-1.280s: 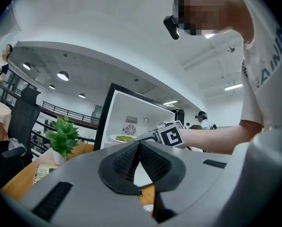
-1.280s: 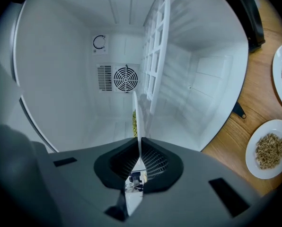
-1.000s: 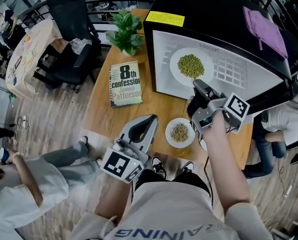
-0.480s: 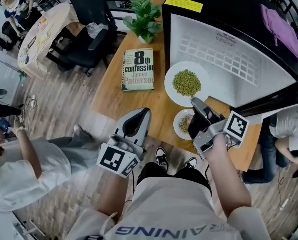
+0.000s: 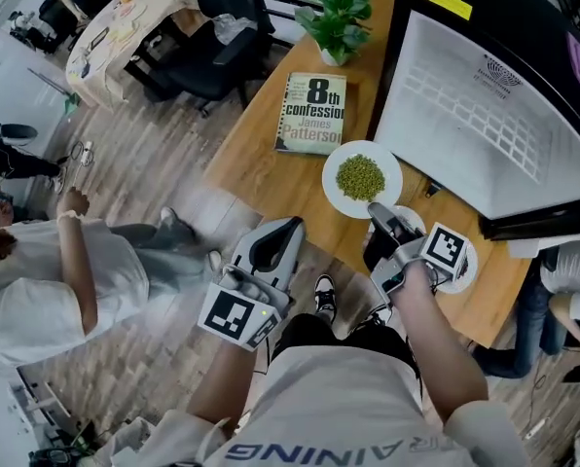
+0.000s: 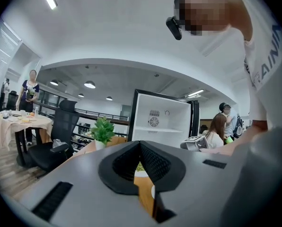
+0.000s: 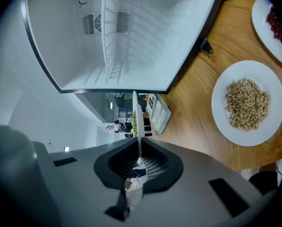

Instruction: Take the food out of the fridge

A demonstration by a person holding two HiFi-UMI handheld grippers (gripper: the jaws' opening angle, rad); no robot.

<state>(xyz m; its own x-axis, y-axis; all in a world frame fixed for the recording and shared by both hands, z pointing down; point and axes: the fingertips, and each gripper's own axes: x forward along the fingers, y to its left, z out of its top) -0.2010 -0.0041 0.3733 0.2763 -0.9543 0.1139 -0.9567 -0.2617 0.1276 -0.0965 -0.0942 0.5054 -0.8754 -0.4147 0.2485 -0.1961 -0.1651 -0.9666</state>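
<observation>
A book (image 5: 311, 115) titled "8th confession, James Patterson" lies far left; the right gripper (image 5: 373, 208), stretched forward, clamps the plate (image 5: 332, 179) by its rim (peas (image 5: 360, 175) aboard); the left gripper (image 5: 290, 226) hangs near, clenched empty.

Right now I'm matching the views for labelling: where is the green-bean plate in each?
Head view: plate centre, in front of the open fridge.
Left gripper view: a sliver low centre between the jaws, below the fridge.
Right gripper view: edge-on, a thin upright line from the jaws, under the fridge.
Shared landmark: the fridge.
</observation>
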